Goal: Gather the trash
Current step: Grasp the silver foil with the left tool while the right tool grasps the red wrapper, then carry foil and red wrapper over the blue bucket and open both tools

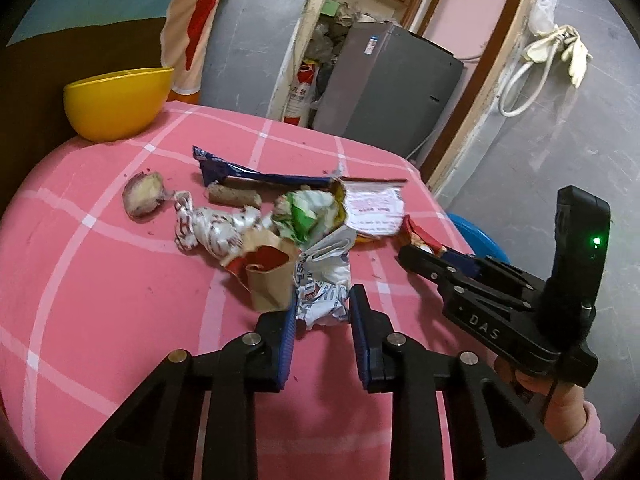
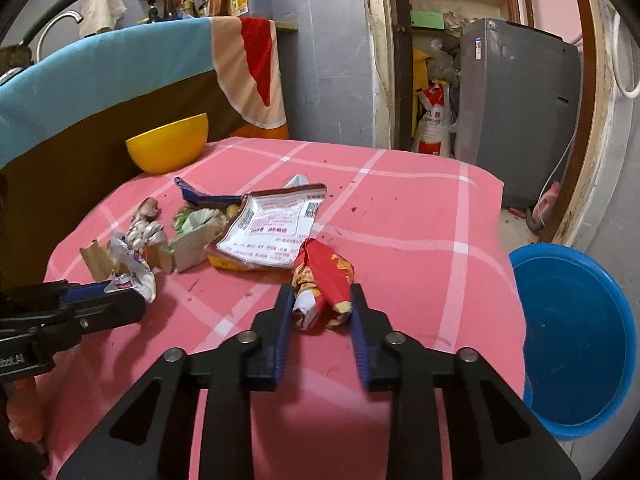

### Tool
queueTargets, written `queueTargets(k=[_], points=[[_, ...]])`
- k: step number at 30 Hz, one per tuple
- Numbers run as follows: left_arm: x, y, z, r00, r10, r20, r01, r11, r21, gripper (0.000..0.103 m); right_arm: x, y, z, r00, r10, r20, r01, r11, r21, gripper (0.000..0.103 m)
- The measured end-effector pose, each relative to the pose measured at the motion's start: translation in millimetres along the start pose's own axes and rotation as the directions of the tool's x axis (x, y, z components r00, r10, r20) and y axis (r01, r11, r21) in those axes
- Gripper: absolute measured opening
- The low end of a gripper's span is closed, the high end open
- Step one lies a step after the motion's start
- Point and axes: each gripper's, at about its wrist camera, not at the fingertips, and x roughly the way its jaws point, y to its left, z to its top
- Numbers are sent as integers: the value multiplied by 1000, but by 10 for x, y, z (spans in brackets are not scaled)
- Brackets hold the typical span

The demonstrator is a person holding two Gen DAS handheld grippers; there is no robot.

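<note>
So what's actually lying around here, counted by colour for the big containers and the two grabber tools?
Yellow bowl on the pink checked table: 1
Blue basin on the floor: 1
Black grabber tools, left gripper and right gripper: 2
Total: 4

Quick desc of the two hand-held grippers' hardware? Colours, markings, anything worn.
Both are black linkage frames with silver pivot pins and ribbed blue finger pads. The right hand-held gripper has white "DAS" lettering on its body, an upright black module with a green LED and a thin black cable at the grip; a pink sleeve shows behind it. The left hand-held gripper carries white lettering, partly cut off.
</note>
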Motion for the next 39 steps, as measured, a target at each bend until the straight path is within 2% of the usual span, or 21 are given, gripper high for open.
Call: queueTargets(k=[5, 8, 10, 13, 17, 19, 20, 22, 24, 25, 27, 28, 31, 36, 39], points=[[-28, -151, -54, 1000, -22, 1, 22, 999, 26, 20, -197, -68, -110, 999, 14, 46, -15, 999, 36, 20], [-60, -287, -61, 999, -35, 36, 33, 998, 56, 20, -435, -139, -168, 993, 4, 117, -11, 998, 57, 20], [-67, -412, -22, 996, -41, 74, 35, 996, 79, 20, -611, -189, -178, 984, -24, 176, 12, 998, 65, 20], [-61, -650, 77, 987, -66, 145, 47, 991, 128, 20, -890, -280, -152, 959, -79, 272, 60, 995, 77, 21], [-23, -1010, 235, 958, -131, 254, 78, 975, 209, 20, -1328, -451, -81, 888, -186, 421, 154, 982, 109, 23], [37, -1210, 346, 936, -169, 311, 90, 964, 252, 20, -1471, -543, -45, 855, -228, 466, 192, 974, 123, 23], [51, -1293, 376, 925, -184, 333, 94, 959, 268, 20, -1571, -614, -23, 828, -263, 495, 225, 965, 136, 23], [124, -1499, 457, 899, -222, 378, 103, 945, 309, 21, -1688, -718, 5, 792, -309, 527, 269, 951, 153, 23], [185, -1651, 515, 878, -255, 405, 115, 934, 338, 21, -1760, -840, 17, 765, -348, 542, 304, 937, 173, 23], [244, -1740, 553, 870, -274, 411, 127, 928, 349, 21, -1766, -877, 25, 759, -360, 542, 314, 932, 180, 23], [364, -1849, 595, 863, -300, 407, 148, 920, 364, 21, -1774, -1032, 28, 746, -394, 536, 337, 919, 206, 24], [437, -1907, 618, 863, -308, 399, 155, 915, 371, 21, -1780, -1088, 8, 744, -403, 533, 341, 915, 215, 24], [695, -2072, 705, 881, -319, 351, 175, 907, 383, 21, -1726, -1304, -71, 750, -436, 498, 353, 900, 256, 24], [1119, -2212, 791, 928, -299, 224, 203, 907, 369, 21, -1493, -1629, -247, 792, -461, 402, 345, 879, 328, 25], [1399, -2257, 820, 956, -263, 128, 204, 915, 349, 21, -1369, -1747, -344, 817, -460, 347, 341, 872, 352, 25]])
